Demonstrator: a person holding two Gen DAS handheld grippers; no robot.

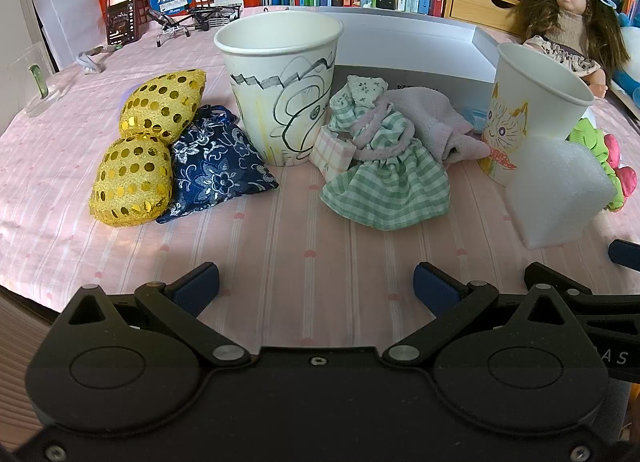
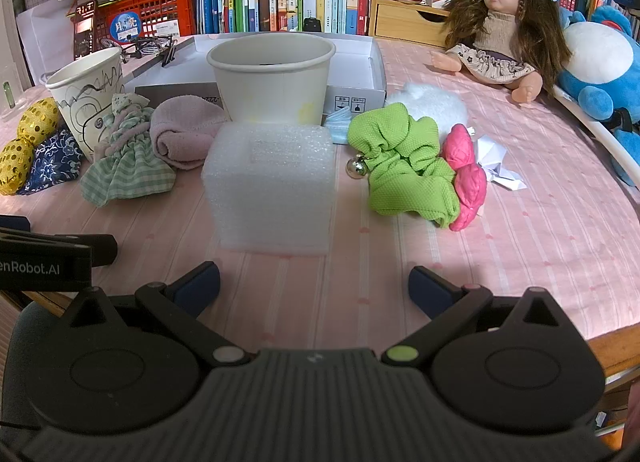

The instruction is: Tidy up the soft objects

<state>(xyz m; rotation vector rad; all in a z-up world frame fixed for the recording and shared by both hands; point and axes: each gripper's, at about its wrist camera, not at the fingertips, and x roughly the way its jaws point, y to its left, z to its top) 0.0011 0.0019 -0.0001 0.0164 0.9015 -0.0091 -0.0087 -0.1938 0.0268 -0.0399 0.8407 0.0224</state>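
Blue rubber pads tip both tools, and on each the jaws stand wide apart with nothing between them. The left gripper [image 1: 316, 288] hangs low over the near edge of the pink striped tablecloth [image 1: 280, 246]; the right gripper [image 2: 314, 288] waits at the same edge, just beside it. Neither touches anything, so I'd say no sorting has begun.

Straight ahead of the right gripper sits a white foam block [image 2: 272, 186], close enough to be the natural first pick. Beyond it stands a plain-sided paper cup [image 2: 272, 78], with a green scrunchie [image 2: 404, 166] and a pink scrunchie [image 2: 468, 178] touching each other to the right, and a crumpled paper scrap [image 2: 500, 166] just behind them. A white fluffy thing [image 2: 432, 102] lies behind the green scrunchie.

Ahead of the left gripper lies a green checked doll dress [image 1: 388, 182] with a rolled pink cloth [image 1: 440, 122] against it. Behind them rises a paper cup with a marker drawing [image 1: 280, 90]. To its left two gold sequinned pouches [image 1: 148, 146] lean on a blue brocade pouch [image 1: 216, 166].

The two cups stand open-mouthed amid the clutter, probably meant as bins. A white box lid [image 1: 420, 46] lies behind them, and a doll [image 2: 504, 26] lolls toward the far right edge, before the books.
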